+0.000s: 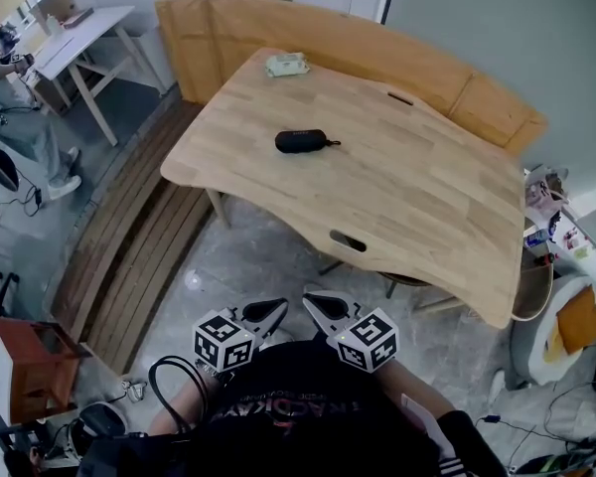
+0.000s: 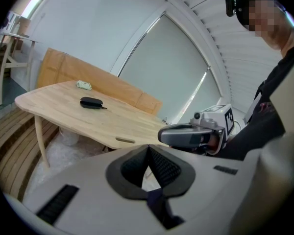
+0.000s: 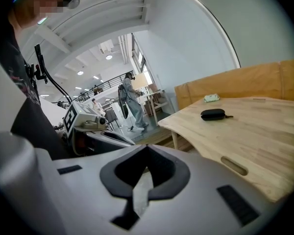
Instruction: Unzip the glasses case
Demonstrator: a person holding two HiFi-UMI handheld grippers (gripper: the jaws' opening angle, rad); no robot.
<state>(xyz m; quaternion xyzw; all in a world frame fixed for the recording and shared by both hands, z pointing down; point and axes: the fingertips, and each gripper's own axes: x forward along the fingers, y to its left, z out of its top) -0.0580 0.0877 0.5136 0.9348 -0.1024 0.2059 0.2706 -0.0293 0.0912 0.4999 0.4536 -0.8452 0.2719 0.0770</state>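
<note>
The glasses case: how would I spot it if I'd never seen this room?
Find the large pale wooden table with curved edges. Near the middle of its top lies the glasses case, a small black oval pouch with a pull cord at one end. Its only neighbour, a small boxy object by the far edge, is pale, not black.

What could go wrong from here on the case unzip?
1. The case lies loose on the table; tugging the zip may just drag it unless one claw pins it.
2. The left claw and right claw are shut and short of the table; arriving shut would likely shove the case.
3. The thin tab at its end looks easy to miss.
</note>
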